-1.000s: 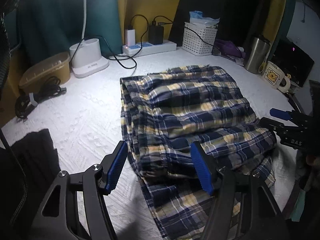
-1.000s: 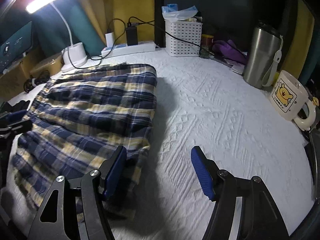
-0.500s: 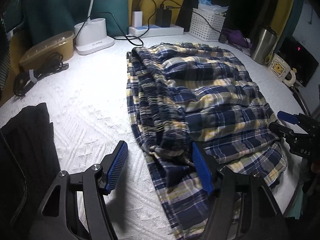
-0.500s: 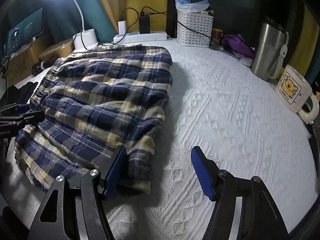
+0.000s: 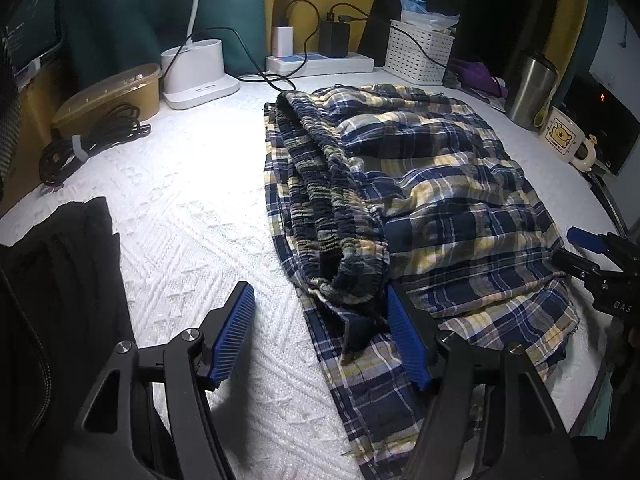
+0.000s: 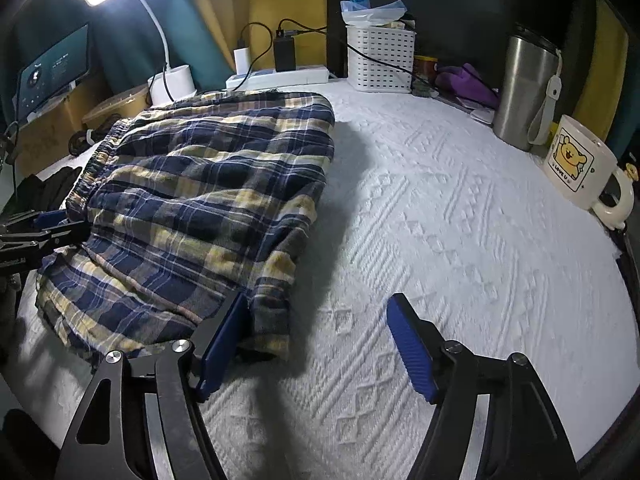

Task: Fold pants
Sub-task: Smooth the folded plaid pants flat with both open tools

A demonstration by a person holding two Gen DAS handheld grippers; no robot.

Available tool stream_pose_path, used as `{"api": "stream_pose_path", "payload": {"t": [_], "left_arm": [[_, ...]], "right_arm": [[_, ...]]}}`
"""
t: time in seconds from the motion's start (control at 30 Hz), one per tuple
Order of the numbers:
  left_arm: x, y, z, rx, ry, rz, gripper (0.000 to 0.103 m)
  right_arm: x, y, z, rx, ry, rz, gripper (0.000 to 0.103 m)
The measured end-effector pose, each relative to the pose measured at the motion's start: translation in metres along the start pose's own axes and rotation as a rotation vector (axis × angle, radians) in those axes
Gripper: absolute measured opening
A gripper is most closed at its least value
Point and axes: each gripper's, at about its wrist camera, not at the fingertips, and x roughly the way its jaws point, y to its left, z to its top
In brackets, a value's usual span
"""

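Blue and yellow plaid pants (image 5: pixel 440 200) lie folded on the white textured cloth (image 5: pixel 192 216), with the gathered waistband (image 5: pixel 328 200) along their left side. My left gripper (image 5: pixel 320 294) is open at the waistband's near end, and the fabric lies beside its right pad (image 5: pixel 406 340). In the right wrist view the pants (image 6: pixel 208 184) fill the left half. My right gripper (image 6: pixel 318 304) stands at their near right corner with its jaws opening. That corner rests against the left pad (image 6: pixel 222 344), unpinched. Each gripper also shows in the other's view: the right gripper (image 5: pixel 592 252) and the left gripper (image 6: pixel 44 232).
Along the back stand a lamp base (image 5: pixel 198 68), a power strip (image 5: pixel 320 64) with chargers, and a white basket (image 5: pixel 420 56). A steel tumbler (image 6: pixel 524 88) and a bear mug (image 6: pixel 580 168) stand right. A brown box (image 5: pixel 108 96), coiled cable (image 5: pixel 92 140) and dark garment (image 5: pixel 60 280) lie left.
Both views have drawn nearer to the table. The pants' upper layer has spread out flat, and its near corner now lies inside the right gripper's jaws, which stand a little wider.
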Motion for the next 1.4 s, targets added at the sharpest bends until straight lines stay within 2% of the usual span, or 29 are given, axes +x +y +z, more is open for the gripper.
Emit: {"api": "stream_pose_path", "payload": {"t": [0.27, 0.4, 0.5, 0.73, 1.03, 1.4], "left_arm": [[-0.004, -0.003, -0.006, -0.010, 0.008, 0.048, 0.073], [-0.018, -0.006, -0.009, -0.022, -0.024, 0.043, 0.073], [-0.025, -0.007, -0.010, -0.017, -0.016, 0.050, 0.073], [-0.043, -0.005, 0.011, -0.014, -0.068, 0.056, 0.073], [-0.024, -0.002, 0.047, -0.020, -0.087, -0.004, 0.073], [0.021, 0.023, 0.083, -0.078, -0.032, -0.059, 0.073]], "right_arm": [[-0.005, -0.004, -0.008, 0.003, -0.030, 0.027, 0.075], [-0.007, -0.006, -0.011, -0.007, -0.032, 0.040, 0.075], [-0.008, -0.009, -0.009, 0.004, -0.019, 0.052, 0.075], [-0.015, -0.021, -0.001, 0.045, -0.027, 0.058, 0.075], [-0.017, -0.036, 0.039, 0.057, -0.067, 0.039, 0.075], [0.021, -0.040, 0.078, 0.041, -0.027, 0.044, 0.075]]}}
